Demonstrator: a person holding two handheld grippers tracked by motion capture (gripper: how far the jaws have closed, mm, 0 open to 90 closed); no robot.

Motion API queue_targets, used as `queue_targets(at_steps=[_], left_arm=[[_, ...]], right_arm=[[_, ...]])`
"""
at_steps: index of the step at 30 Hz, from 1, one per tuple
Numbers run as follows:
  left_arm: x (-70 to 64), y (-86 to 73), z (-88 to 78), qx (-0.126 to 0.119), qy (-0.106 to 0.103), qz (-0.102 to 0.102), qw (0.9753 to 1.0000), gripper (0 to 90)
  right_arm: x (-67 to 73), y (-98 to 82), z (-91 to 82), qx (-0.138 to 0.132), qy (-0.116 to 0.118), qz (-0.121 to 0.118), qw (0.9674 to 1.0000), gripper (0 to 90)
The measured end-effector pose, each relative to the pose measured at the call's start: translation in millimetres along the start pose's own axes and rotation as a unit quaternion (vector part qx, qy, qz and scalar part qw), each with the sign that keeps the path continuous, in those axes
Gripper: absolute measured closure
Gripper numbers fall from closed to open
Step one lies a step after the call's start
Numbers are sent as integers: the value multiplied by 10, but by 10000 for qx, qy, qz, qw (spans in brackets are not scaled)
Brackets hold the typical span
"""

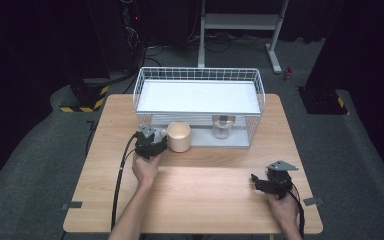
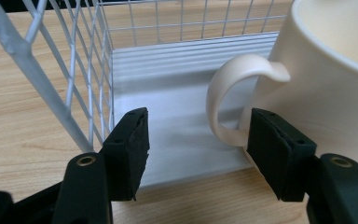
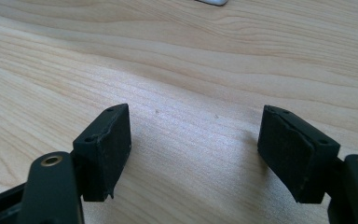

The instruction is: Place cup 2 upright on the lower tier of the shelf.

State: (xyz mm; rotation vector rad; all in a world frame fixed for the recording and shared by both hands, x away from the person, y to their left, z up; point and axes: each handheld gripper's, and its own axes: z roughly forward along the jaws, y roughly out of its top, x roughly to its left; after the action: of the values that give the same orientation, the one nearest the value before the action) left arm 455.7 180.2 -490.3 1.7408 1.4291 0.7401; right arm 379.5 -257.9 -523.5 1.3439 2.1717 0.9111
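Two black two-jaw grippers are at work over the light wooden table [image 1: 205, 195]. The left gripper [image 2: 198, 135] has its jaws apart, with nothing pressed between the pads. Just ahead of it and to its right stands the cream ceramic mug [image 2: 335, 93], at the front edge of the white wire rack [image 2: 74, 70]. I cannot tell whether the mug's base is on the rack's floor or on the wood.

The mug is upright, with its long axis vertical and its mouth up. Its curved handle [image 2: 223, 88] points back toward the left gripper, and the lower part of the loop is just beside the right-hand pad. I judge that the step in hand concerns this handle. A grip would call for a small shift to the gripper's right, so that both pads stand on either side of the handle band, and then for closing.

The right gripper [image 3: 196, 135] also has its jaws apart and holds nothing. It is low over bare wood, well apart from the mug.
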Motion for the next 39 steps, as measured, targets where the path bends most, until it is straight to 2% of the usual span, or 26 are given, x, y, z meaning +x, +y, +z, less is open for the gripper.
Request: queue_targets(at_steps=[16, 23, 28, 33, 35, 39], left_arm=[[77, -77, -110, -105, -68, -20, 9999, 388], [92, -118, -272, -214, -186, 3, 9996, 393], [-40, -204, -411, -188, -556, 216, 9980, 408], [-185, -262, -411, -48, -869, 355, 9956, 408], [-249, -258, -361, -9, -921, 384, 9950, 411], [-328, -233, -258, 98, -888, 479, 9948, 414]], right_arm=[[1, 1, 0, 1, 4, 14, 10000, 257], [-1, 0, 0, 0, 3, 0, 10000, 257], [0, 1, 0, 0, 2, 4, 10000, 257], [2, 7, 7, -5, 7, -1, 10000, 257], [2, 7, 7, -5, 7, -1, 10000, 257], [2, 7, 7, -6, 7, -2, 10000, 257]])
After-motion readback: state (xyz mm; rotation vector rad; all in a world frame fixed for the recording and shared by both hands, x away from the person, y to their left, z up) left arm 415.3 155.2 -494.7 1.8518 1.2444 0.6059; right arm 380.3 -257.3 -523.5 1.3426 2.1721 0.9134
